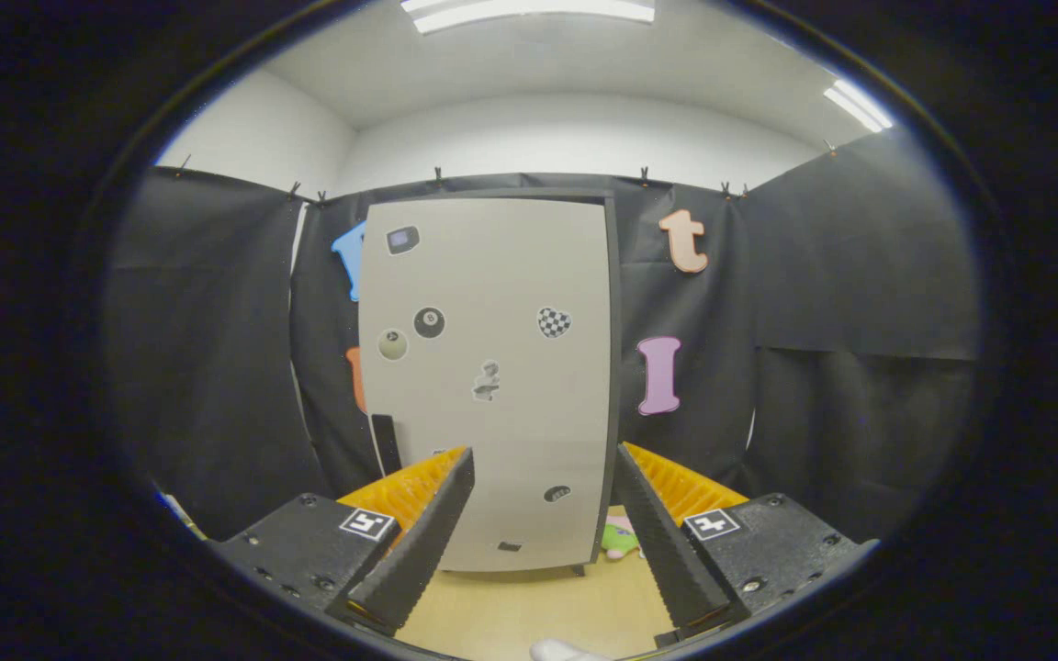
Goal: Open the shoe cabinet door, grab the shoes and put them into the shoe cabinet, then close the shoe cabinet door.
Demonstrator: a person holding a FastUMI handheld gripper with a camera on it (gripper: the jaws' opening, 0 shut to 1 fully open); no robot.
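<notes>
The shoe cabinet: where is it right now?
The shoe cabinet stands beyond the open gripper, door shut, against the black cloth wall.
</notes>
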